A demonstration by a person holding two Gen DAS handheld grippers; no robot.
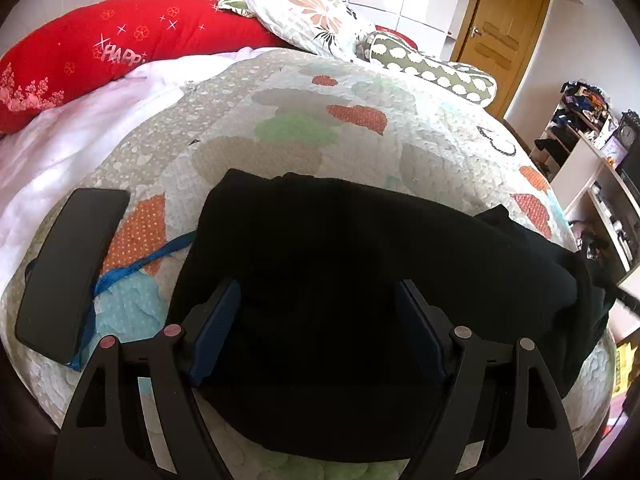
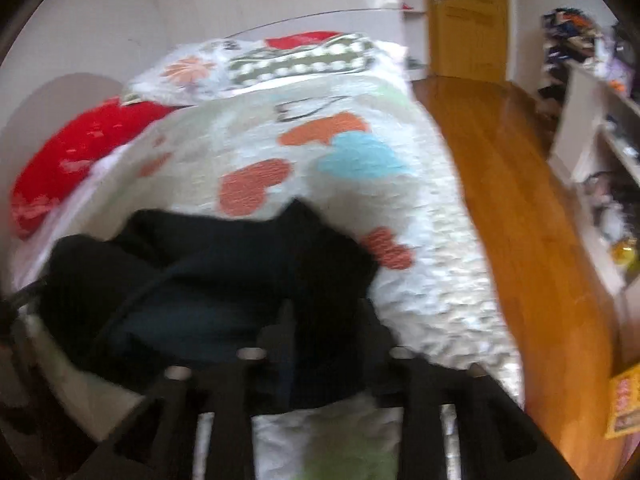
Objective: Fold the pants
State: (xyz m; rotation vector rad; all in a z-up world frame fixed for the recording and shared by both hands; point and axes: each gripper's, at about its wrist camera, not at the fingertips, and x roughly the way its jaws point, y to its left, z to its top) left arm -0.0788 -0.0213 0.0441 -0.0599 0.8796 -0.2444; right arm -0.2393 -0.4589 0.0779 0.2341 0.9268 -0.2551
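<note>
Black pants (image 1: 340, 248) lie bunched on the patterned quilt (image 1: 304, 120) of a bed. My left gripper (image 1: 318, 316) is open, its blue-padded fingers (image 1: 216, 328) spread wide just above the near part of the pants. In the blurred right wrist view the pants (image 2: 208, 272) are a crumpled dark heap on the quilt (image 2: 420, 280). My right gripper (image 2: 326, 332) has its fingers narrowly apart with black cloth between them; it looks shut on an edge of the pants.
A black flat object (image 1: 68, 268) with a blue strap (image 1: 136, 268) lies on the quilt at left. A red pillow (image 1: 120, 44) and floral pillows (image 1: 312, 12) lie at the head. Wooden floor (image 2: 520, 200), a door (image 2: 468, 16) and cluttered shelves (image 2: 600, 128) are to the right.
</note>
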